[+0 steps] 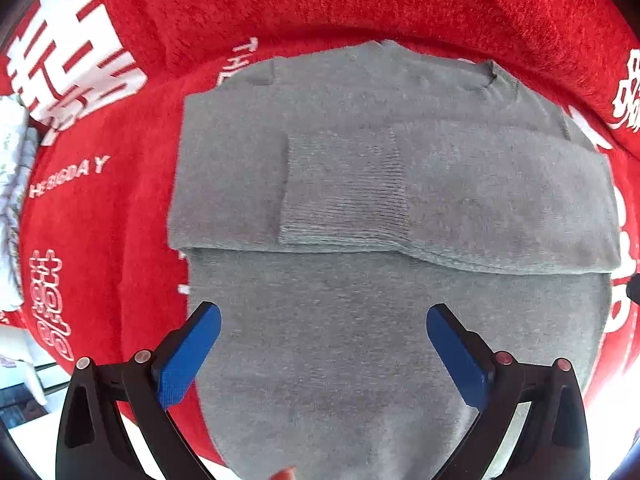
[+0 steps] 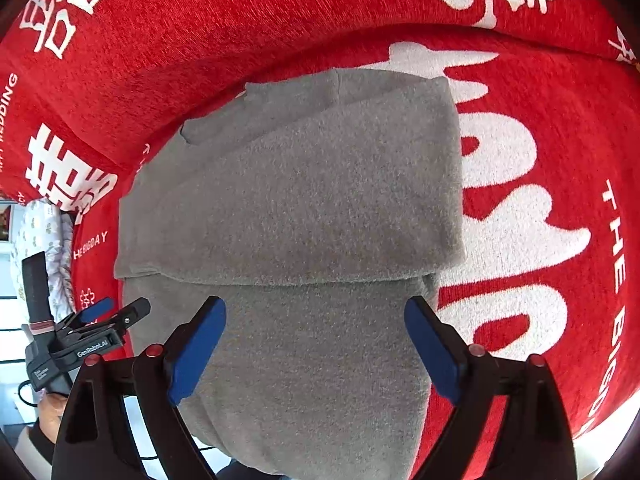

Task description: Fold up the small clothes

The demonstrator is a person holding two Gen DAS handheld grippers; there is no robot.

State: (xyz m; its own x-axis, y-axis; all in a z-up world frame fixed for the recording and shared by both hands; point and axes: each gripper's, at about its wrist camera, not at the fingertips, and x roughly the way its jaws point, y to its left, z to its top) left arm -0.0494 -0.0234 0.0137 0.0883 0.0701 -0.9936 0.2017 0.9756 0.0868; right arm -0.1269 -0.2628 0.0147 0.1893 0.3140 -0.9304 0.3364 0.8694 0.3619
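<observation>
Left wrist view: my left gripper (image 1: 323, 317) and right gripper (image 2: 315, 307) hang apart, empty, over the grey sweater (image 1: 360, 200) on the red blanket (image 1: 120, 220); sleeves folded in, bottom half still unfolded.

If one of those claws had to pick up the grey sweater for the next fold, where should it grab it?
Probably the grey sweater is best taken at its near hem, from above. That lower part lies flat in a single layer below the folded-over edge, so an open left claw or right claw could pinch a corner and lift it over the folded upper part.
</observation>
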